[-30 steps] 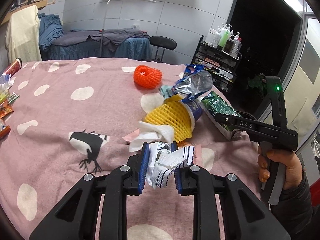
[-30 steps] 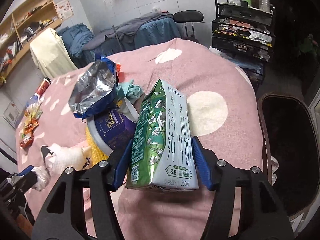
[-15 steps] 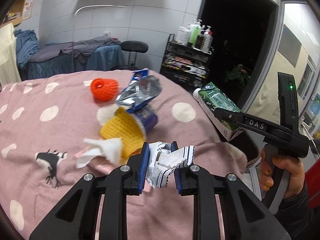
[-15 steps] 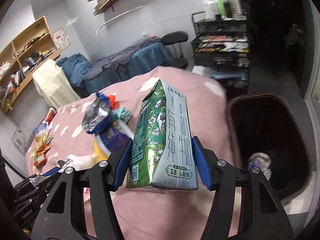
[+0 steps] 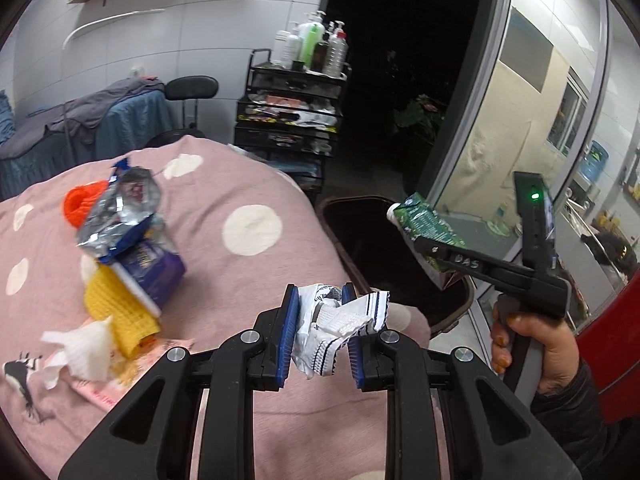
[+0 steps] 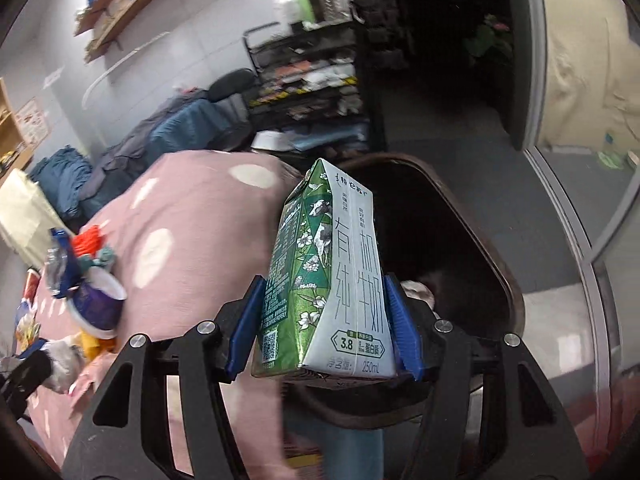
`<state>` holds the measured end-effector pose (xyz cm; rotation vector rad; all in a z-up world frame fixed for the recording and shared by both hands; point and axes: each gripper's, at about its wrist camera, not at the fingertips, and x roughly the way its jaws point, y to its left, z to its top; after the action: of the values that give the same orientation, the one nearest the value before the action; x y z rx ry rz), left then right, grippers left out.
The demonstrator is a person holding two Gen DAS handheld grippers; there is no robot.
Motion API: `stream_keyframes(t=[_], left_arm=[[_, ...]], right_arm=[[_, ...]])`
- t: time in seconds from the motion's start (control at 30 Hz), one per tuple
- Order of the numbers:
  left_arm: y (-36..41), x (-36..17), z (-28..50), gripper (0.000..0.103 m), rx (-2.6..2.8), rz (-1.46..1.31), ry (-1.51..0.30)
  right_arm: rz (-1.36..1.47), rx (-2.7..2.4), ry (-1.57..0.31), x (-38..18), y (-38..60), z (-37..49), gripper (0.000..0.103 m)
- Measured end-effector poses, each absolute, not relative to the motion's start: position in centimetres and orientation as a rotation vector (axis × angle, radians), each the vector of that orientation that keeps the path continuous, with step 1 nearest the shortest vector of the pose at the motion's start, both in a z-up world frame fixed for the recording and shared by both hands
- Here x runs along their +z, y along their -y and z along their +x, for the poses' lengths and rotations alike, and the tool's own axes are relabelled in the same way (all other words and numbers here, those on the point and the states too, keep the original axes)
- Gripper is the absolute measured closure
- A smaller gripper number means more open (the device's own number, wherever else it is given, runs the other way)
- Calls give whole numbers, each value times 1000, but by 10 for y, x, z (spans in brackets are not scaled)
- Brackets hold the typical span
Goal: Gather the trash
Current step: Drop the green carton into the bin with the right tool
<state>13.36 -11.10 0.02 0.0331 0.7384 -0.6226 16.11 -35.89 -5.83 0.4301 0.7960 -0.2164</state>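
Left gripper (image 5: pixel 319 330) is clamping a crumpled white wrapper (image 5: pixel 334 326) between its blue pads, holding it over the edge of the pink dotted bedspread (image 5: pixel 256 184). Right gripper (image 6: pixel 322 334) is squeezing a green milk carton (image 6: pixel 328 276) upright, carton sitting over the dark trash bin (image 6: pixel 472 216) beside the bed. More trash is lying on the bedspread: purple cup (image 5: pixel 154 266), foil bag (image 5: pixel 120 210), yellow foam net (image 5: pixel 118 312), orange net (image 5: pixel 80 202), white tissue (image 5: pixel 86 348).
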Motion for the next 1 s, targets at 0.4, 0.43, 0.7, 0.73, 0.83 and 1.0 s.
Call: stream_keyframes(t=[0.4, 0.43, 0.7, 0.73, 0.83, 1.0], left_arm=[[161, -11, 140, 80, -675, 135, -776], [163, -12, 140, 80, -676, 142, -778], [182, -18, 144, 80, -701, 170, -805], [185, -18, 144, 80, -703, 174, -805], [196, -16, 146, 80, -717, 180, -807], [221, -14, 154, 80, -753, 177, -836]], right_arm=[[564, -325, -981, -143, 412, 191, 46], [563, -324, -984, -145, 414, 191, 46], [564, -333, -899, -129, 413, 162, 36], [566, -336, -885, -125, 412, 156, 35], [573, -365, -837, -108, 416, 137, 28], [550, -432, -755, -84, 423, 115, 23]])
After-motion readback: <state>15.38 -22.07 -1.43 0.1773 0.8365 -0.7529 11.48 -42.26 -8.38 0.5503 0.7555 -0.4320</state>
